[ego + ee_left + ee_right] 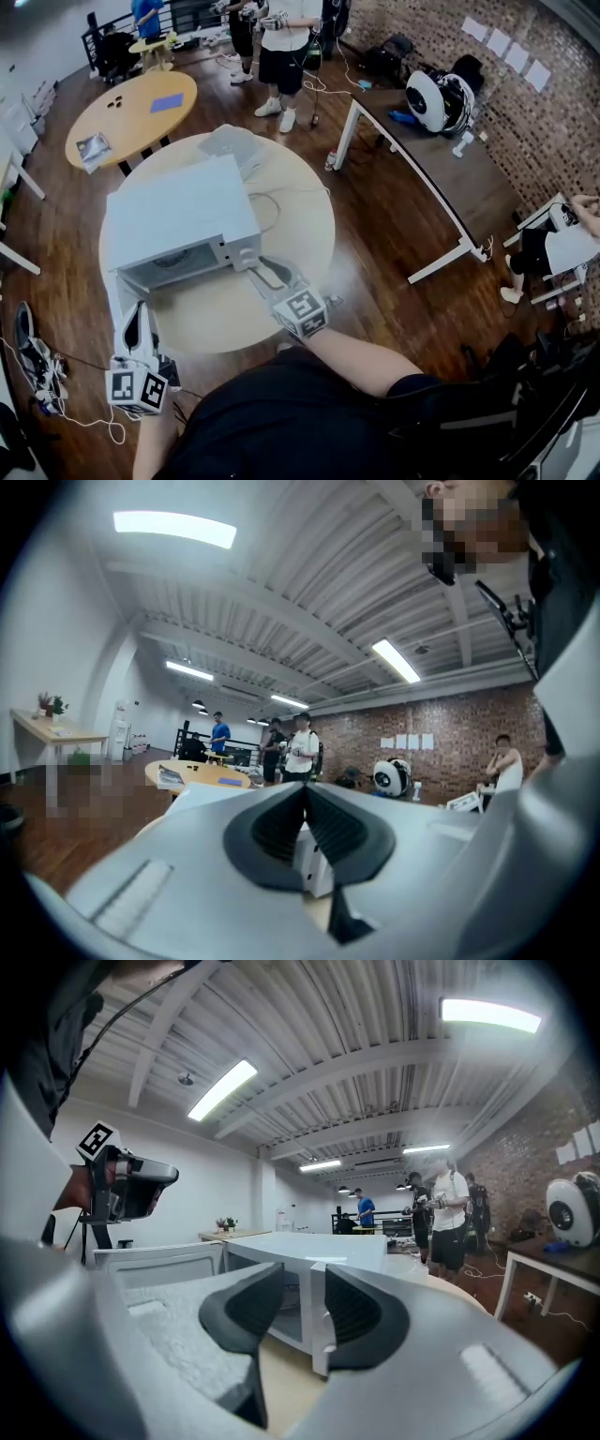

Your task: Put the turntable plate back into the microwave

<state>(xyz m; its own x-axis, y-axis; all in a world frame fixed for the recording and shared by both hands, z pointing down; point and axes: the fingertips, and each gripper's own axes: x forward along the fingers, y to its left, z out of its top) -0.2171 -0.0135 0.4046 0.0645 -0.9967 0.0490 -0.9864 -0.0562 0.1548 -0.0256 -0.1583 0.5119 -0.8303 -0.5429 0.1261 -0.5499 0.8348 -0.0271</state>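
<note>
A white microwave (183,220) stands on the round table (300,234) with its door (120,300) swung open to the left. Something round and dark shows dimly in its cavity (173,261); I cannot tell whether it is the turntable plate. My right gripper (262,274) is level just in front of the control panel, jaws apart with nothing between them; the right gripper view shows the cavity (286,1302) through the gap. My left gripper (138,314) hangs beside the open door at the table's near left edge, its pads closed tip to tip on nothing (303,789).
A flat grey object (234,141) and a cord (272,202) lie on the table behind the microwave. A second round table (131,108) stands at the back left and a long desk (441,159) at the right. People (281,47) stand at the back. Cables (37,375) trail on the floor.
</note>
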